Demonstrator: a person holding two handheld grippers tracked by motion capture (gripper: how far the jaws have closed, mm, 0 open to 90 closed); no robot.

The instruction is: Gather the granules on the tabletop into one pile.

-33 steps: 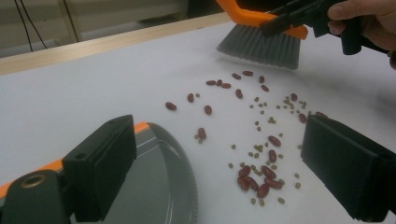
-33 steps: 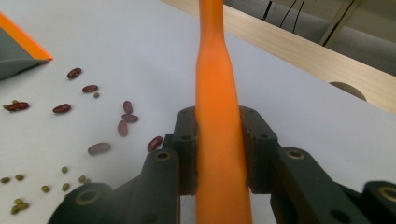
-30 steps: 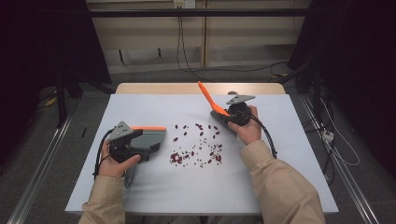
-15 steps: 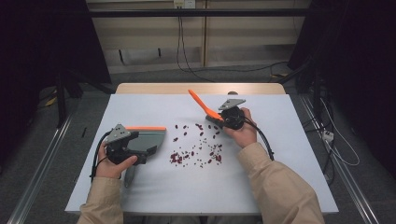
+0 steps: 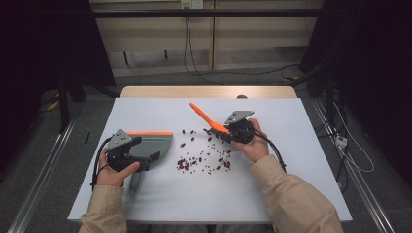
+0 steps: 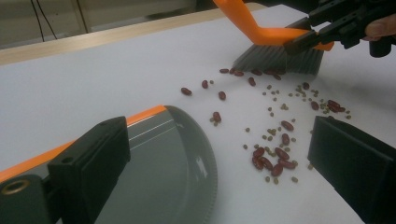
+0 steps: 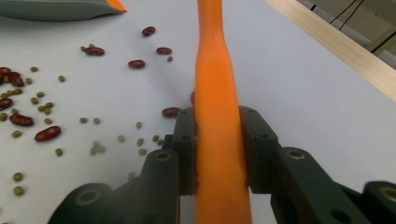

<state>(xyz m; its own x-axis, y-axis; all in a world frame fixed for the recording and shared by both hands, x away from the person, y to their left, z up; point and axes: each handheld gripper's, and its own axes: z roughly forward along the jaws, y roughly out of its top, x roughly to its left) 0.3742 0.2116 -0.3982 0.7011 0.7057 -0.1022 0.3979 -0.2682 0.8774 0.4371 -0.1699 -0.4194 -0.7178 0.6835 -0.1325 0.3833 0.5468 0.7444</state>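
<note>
Sweeping risk: beans (image 5: pixel 204 158) scattered on counter (image 5: pixel 301 160) between brush (image 6: pixel 280 51) and dustpan (image 5: pixel 148 145); right gripper (image 7: pixel 218 140) clamped on brush handle; left gripper (image 5: pixel 127 154) grip unclear. Hard stroke flicks beans past dustpan.

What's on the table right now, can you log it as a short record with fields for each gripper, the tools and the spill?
surface: white table
right gripper: shut on the orange brush handle
brush: grey bristles resting on the table at the far edge of the beans
left gripper: holds the dustpan; how its jaws stand is unclear
dustpan: grey with orange edge, flat on the table, mouth towards the beans
spill: red beans and small green beans, scattered between dustpan and brush
beans in dustpan: none visible
</note>
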